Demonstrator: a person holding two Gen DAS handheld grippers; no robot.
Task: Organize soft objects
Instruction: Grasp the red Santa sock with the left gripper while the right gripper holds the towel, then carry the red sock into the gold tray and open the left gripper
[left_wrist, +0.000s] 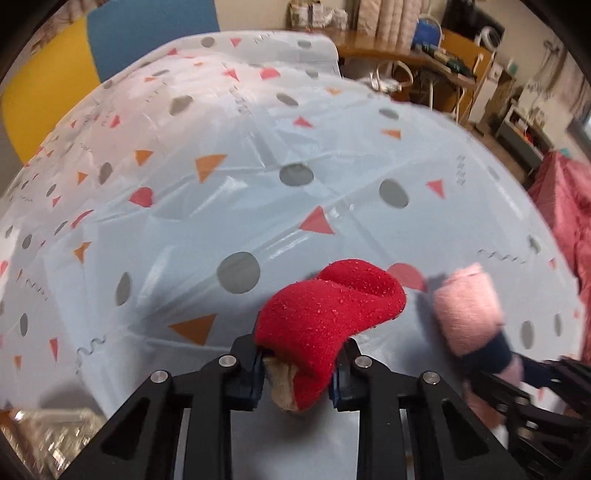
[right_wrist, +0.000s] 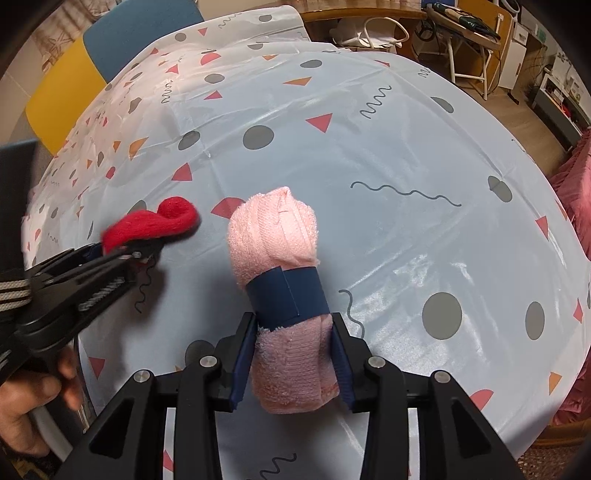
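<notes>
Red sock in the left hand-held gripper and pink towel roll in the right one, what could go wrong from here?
1. The left hand-held gripper pinches only one end of the red sock; the rest flops forward and may drag on the tablecloth or slip out.
2. The right hand-held gripper squeezes the pink towel roll below its blue band, so the roll may loosen.
3. Sock and roll sit close together and could bump.

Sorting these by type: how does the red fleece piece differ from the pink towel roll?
The red fleece piece is bright red, loose and curled over at its tip; the pink towel roll is pale pink, rolled tight and bound by a dark blue band. The fleece looks pilled, the towel looped terry. Both are soft, each pinched in a gripper: left gripper, right gripper.
</notes>
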